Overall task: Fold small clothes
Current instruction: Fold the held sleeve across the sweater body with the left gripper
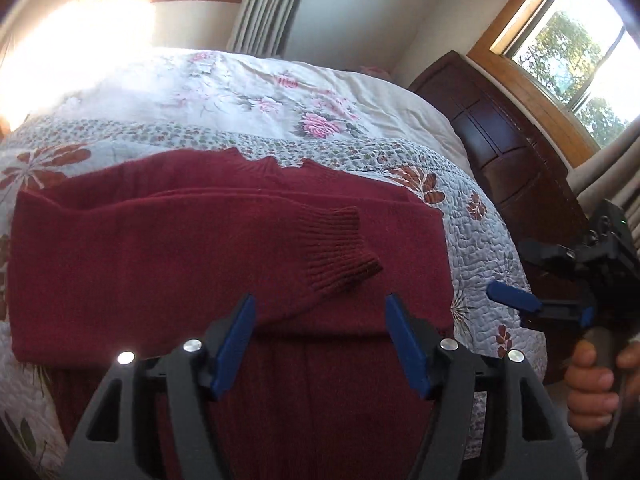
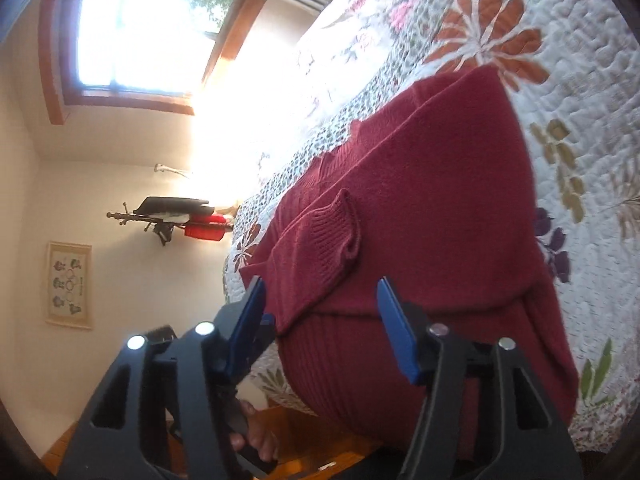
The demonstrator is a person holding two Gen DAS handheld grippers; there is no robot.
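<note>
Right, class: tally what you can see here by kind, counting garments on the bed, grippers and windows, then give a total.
Red sweater on the quilt: 1
Grippers, left and right, both open: 2
Windows: 2
Total: 5

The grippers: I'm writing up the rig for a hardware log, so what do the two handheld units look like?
The left gripper and the right gripper match: black plastic linkage arms with triangular cut-outs, round silver pivot bolts, and flat blue finger pads. In the left wrist view the right unit shows a boxy black body with a small green light and a dark grip handle. No sleeves or cables show.
</note>
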